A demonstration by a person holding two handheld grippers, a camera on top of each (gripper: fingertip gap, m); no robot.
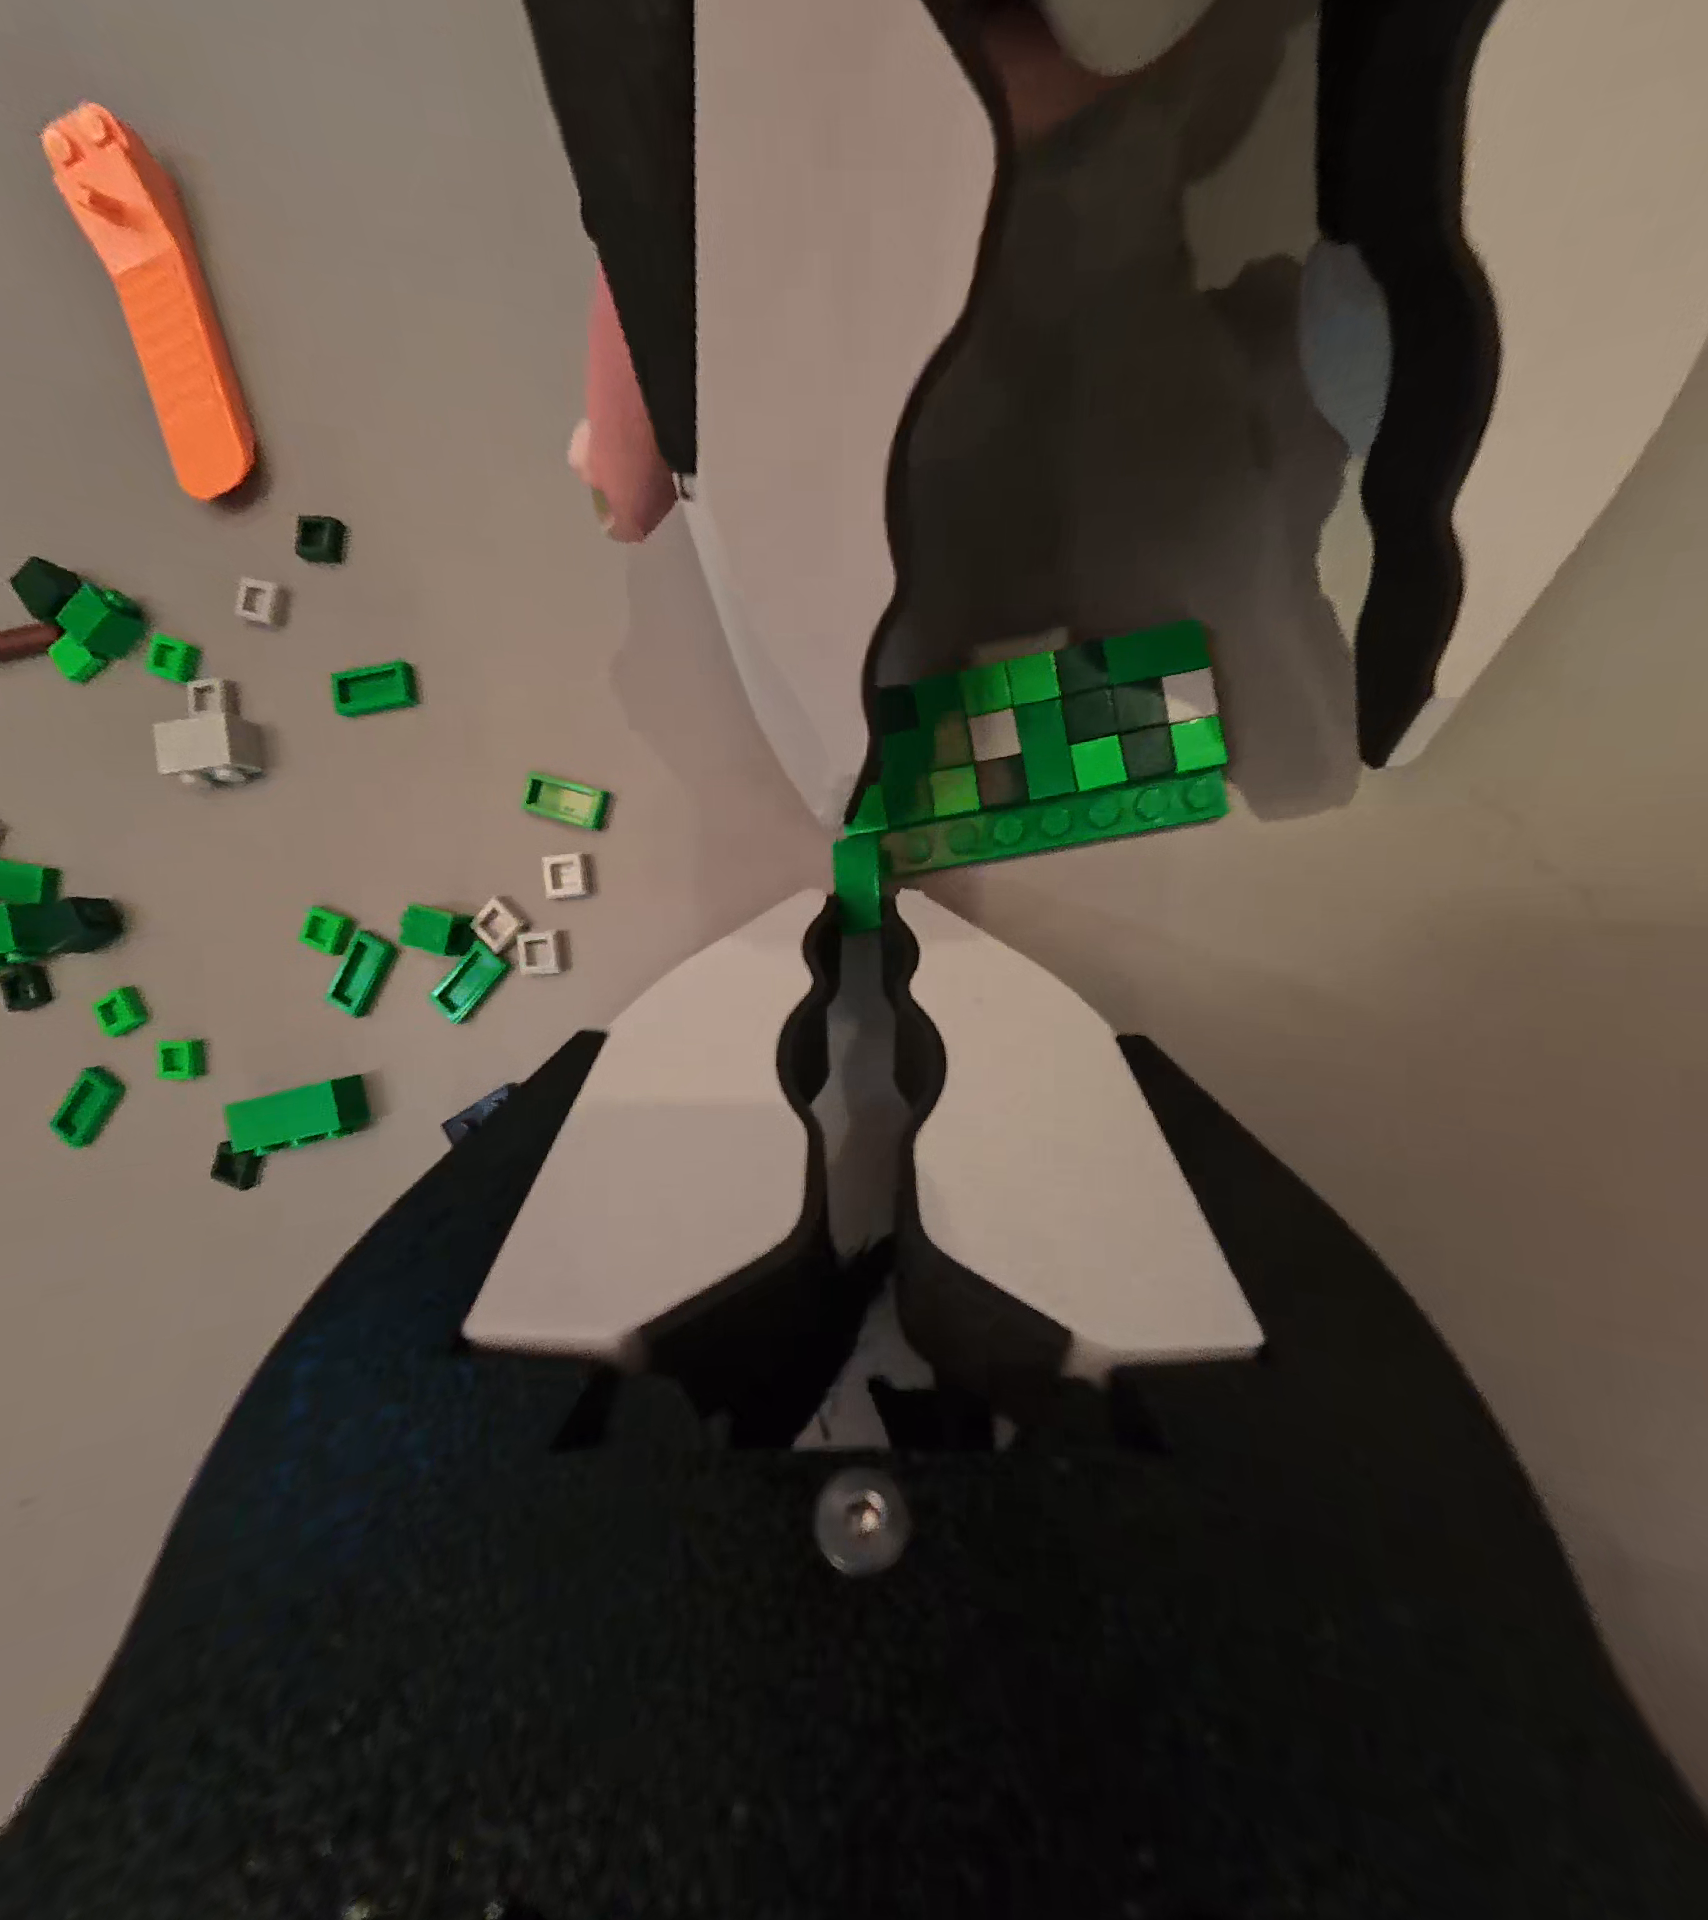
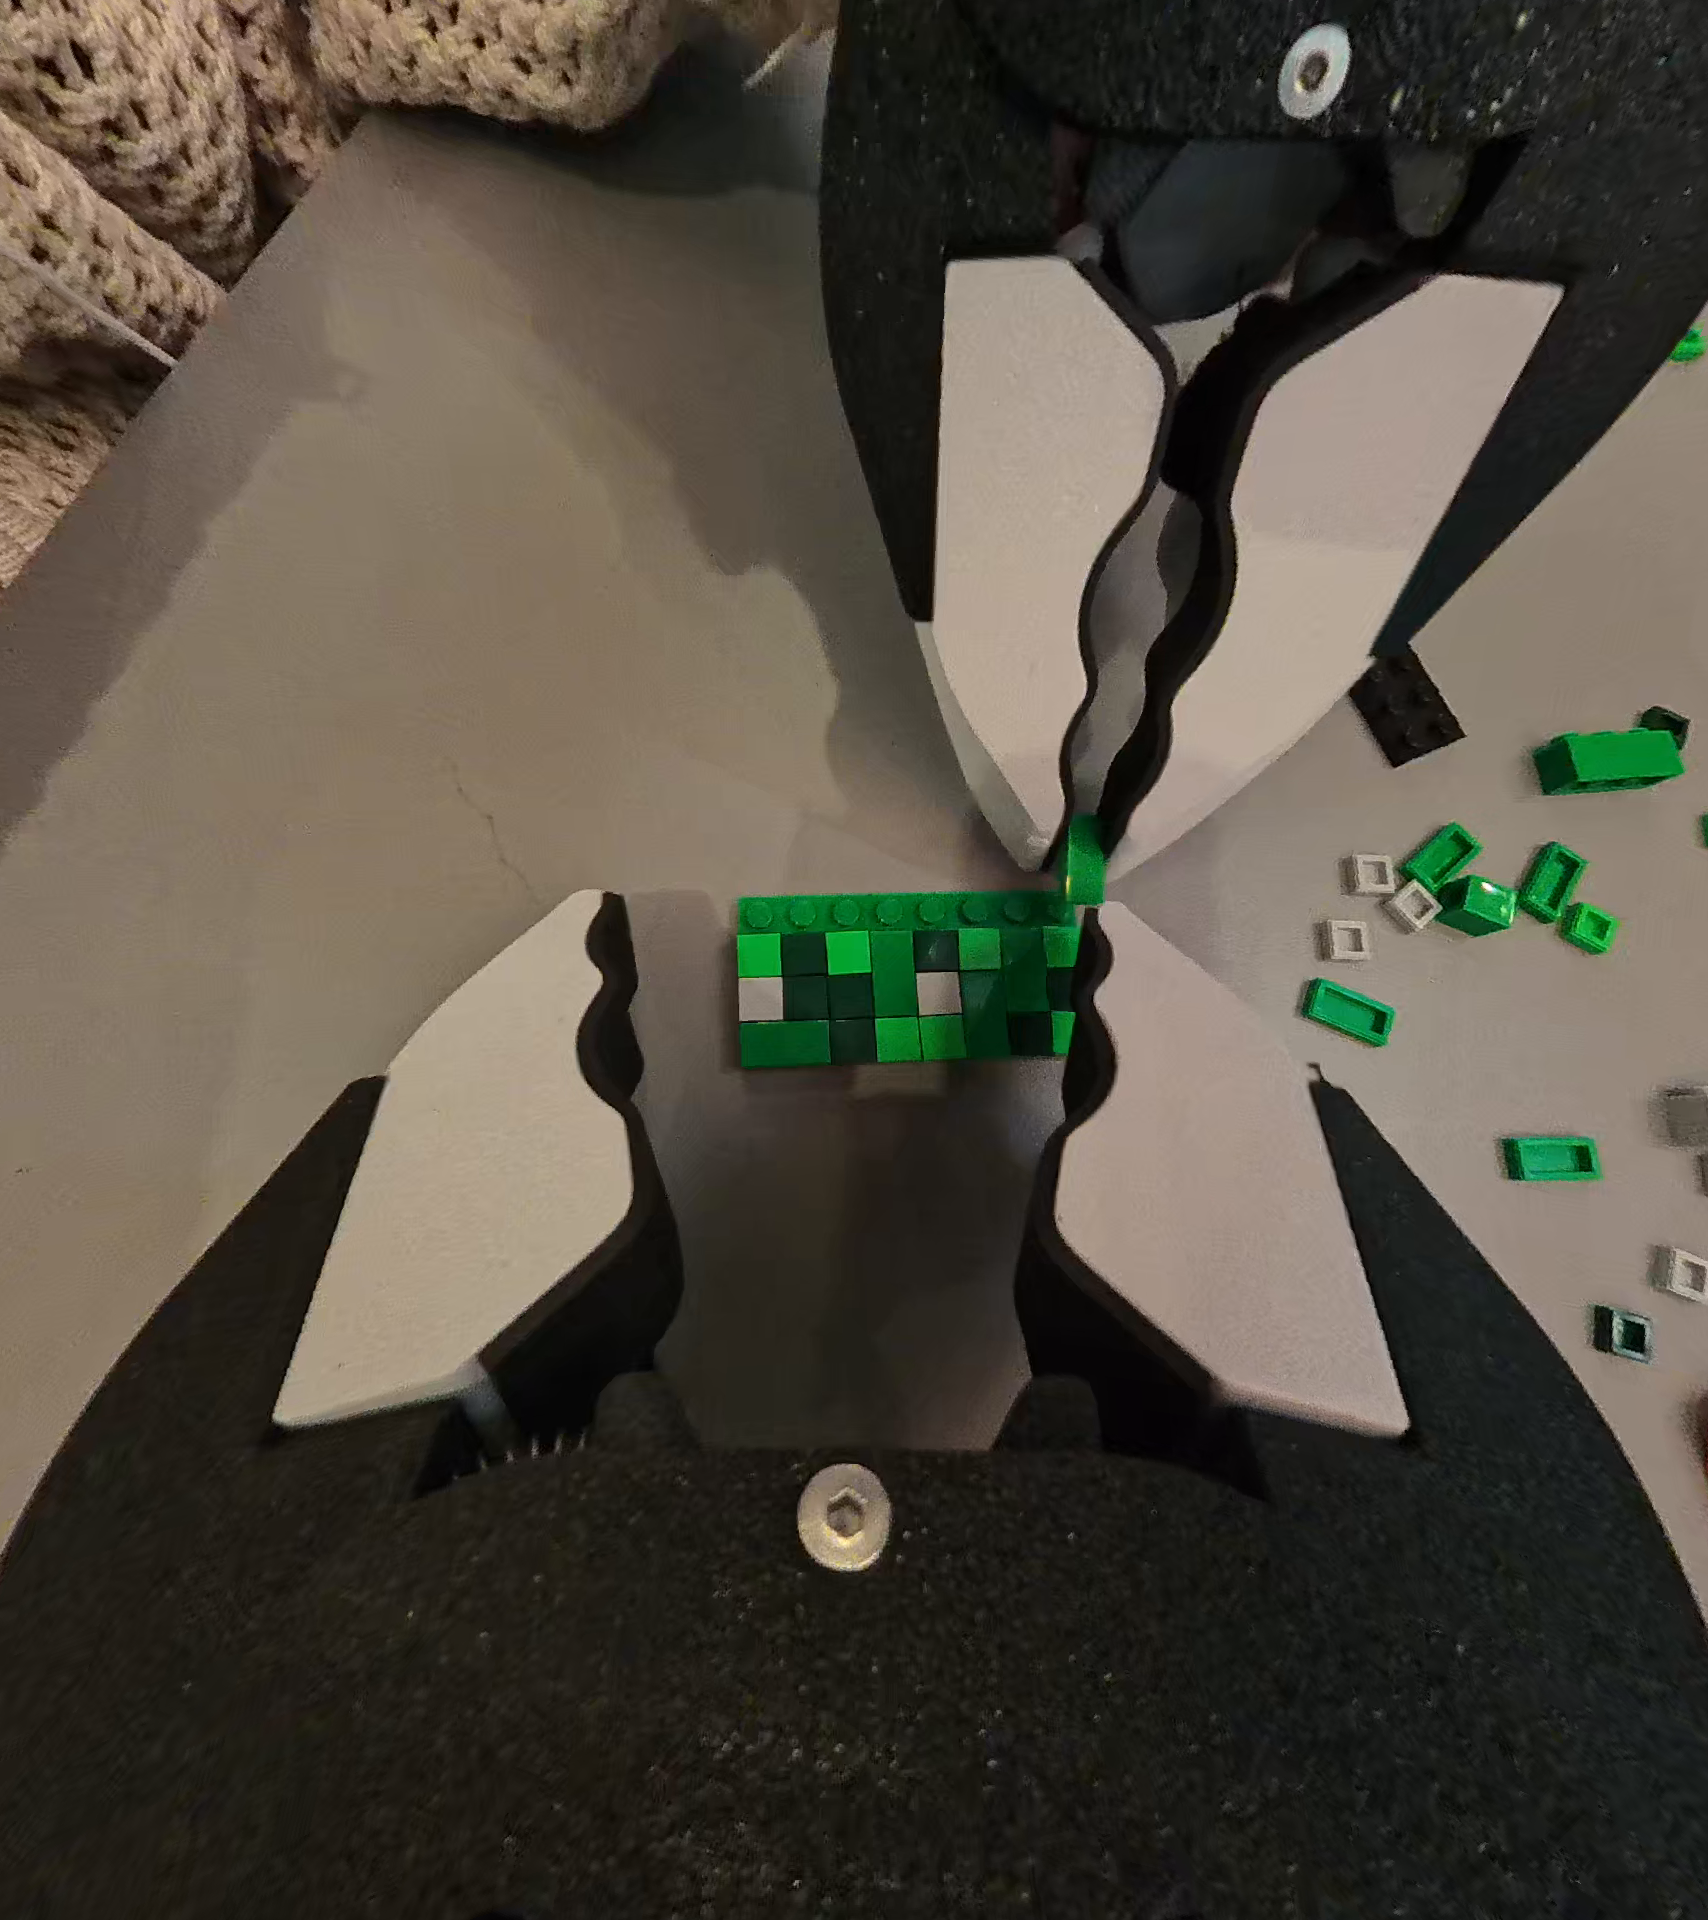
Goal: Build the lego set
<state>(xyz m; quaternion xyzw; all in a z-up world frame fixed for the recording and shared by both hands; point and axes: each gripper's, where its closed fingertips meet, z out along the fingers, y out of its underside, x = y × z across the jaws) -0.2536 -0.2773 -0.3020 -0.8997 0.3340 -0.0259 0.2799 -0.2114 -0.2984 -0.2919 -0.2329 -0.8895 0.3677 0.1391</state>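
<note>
Left gripper fingers clenching small green tile, hovering at plate's 3 o'clock corner on desk. Right gripper fingers released, bracketing plate. Advice: aligning tile over bare stud row, pressing straight down.

You are at home, it seems: a crocheted blanket lies beside your plain grey table.
</note>
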